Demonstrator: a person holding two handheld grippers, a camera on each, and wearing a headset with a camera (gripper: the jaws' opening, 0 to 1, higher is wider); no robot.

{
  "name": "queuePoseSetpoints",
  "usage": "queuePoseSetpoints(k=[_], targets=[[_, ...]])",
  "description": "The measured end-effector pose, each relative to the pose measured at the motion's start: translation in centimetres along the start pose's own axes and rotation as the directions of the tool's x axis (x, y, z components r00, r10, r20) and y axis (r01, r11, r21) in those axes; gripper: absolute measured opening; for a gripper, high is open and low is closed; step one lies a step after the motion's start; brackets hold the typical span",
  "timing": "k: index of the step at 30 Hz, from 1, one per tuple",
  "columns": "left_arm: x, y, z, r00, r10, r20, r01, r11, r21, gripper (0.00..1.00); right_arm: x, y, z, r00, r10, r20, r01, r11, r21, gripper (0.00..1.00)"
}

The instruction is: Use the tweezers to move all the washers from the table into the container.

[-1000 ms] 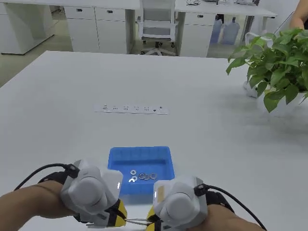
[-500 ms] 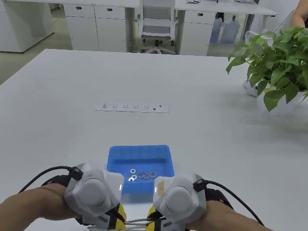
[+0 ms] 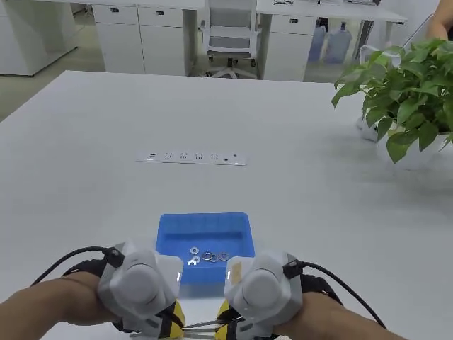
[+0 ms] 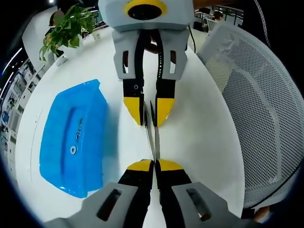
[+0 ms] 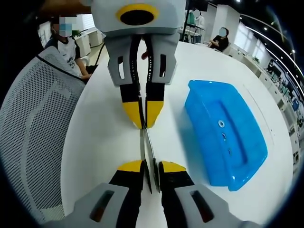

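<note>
Table (image 3: 106, 120): white, wide, matte top.
Power strip (image 3: 191, 159): white, lying flat and crosswise near the table's middle.
Potted plant (image 3: 407, 92): green and leafy, at the table's far right.
Office chair (image 3: 232, 35): pale, beyond the far edge, between white drawer cabinets (image 3: 141, 32).
Water bottles (image 3: 340, 44): two, bluish, on the floor right of that chair.
Mesh chair (image 4: 251, 95): white perforated back, close beside the table's edge in both gripper views.

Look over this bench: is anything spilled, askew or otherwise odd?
Nothing is spilled: the washers lie inside the blue container. One oddity: the left gripper and right gripper face each other, each shut on an end of the same tweezers.
</note>
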State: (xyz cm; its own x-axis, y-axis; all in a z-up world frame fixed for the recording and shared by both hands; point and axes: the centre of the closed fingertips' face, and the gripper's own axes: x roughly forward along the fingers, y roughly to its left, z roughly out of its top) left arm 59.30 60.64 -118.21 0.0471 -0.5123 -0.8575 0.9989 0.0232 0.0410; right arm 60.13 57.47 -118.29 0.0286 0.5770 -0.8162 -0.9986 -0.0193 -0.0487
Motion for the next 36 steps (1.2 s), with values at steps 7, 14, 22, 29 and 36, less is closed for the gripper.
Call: queuePoseSetpoints(k=[7,14,22,29,36], targets=[[0.0,0.1,0.1,1.0,0.001,0.006,-0.001,1.0,-0.009,0.07,0.0,0.0,0.0,1.0,0.003,-0.006,-0.003,1.0,-0.001,0.15],[0.0,0.2,0.1,1.0,0.009,0.002,-0.009,1.0,-0.011,0.08,0.0,0.2,0.0,1.0,0.004,-0.009,-0.004,1.0,0.001,0.15],[-0.1,0.0,0.2,0.9999,0.011,0.007,-0.011,1.0,-0.014,0.1,-0.3,-0.1,0.0,0.9999,-0.012,-0.009,0.012,1.0,0.002,0.16],[-0.8,0.0,0.4,0.9997,0.021,0.009,-0.021,0.999,-0.034,0.14,-1.5,-0.6,0.2,0.9991,-0.042,0.001,0.042,0.999,0.017,0.22],[-2.9,0.2,0.8,0.9971,0.062,0.044,-0.057,0.991,-0.123,0.22,-3.7,-1.2,0.2,0.9954,-0.092,0.028,0.089,0.992,0.092,0.29]])
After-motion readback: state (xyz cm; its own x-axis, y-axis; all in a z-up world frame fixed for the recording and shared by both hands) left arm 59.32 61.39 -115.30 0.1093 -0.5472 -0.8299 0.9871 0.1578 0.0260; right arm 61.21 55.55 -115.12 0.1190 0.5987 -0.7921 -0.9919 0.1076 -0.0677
